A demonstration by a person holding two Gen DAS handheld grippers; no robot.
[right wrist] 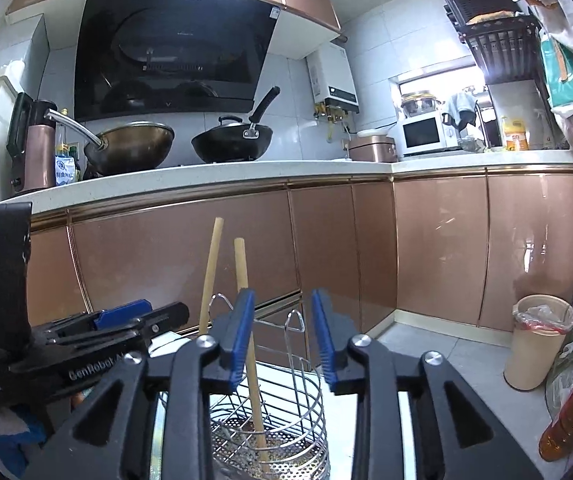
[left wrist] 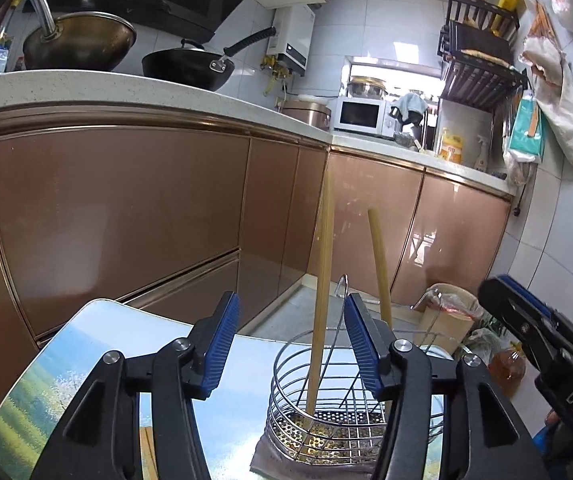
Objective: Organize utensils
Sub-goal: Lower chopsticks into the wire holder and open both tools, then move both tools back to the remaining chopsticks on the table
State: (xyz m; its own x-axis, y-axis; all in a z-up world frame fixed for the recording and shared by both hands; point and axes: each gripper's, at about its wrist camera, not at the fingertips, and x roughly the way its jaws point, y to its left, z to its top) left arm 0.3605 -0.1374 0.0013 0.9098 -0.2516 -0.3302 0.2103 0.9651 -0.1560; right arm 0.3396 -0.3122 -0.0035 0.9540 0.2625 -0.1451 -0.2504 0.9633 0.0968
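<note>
Nearest to the cameras are the two grippers. The left gripper (left wrist: 292,344) has its jaws wide apart and holds nothing; a chopstick is seen between the blue pads but seems to stand behind them, inside the holder. The right gripper (right wrist: 282,338) is also spread open and empty, though one chopstick passes close behind its left pad.

Just below and in front of both stands the wire utensil holder (left wrist: 326,412), a round steel basket with a perforated bottom, on a small table (left wrist: 66,360) with a printed landscape top. Two wooden chopsticks (left wrist: 322,280) are already in the holder, upright and leaning a little, tips down on the perforated floor. I cannot tell if the basket has separate compartments, as the pads hide part of it.

I judge that a placing step is just completed, and the next move calls for finding another utensil. At the lower edge of the left view something wooden (left wrist: 148,452) lies on the table, maybe more chopsticks, but it is mostly hidden.

Farther away are the brown cabinets (right wrist: 186,256), then the counter with two woks (right wrist: 232,142).
</note>
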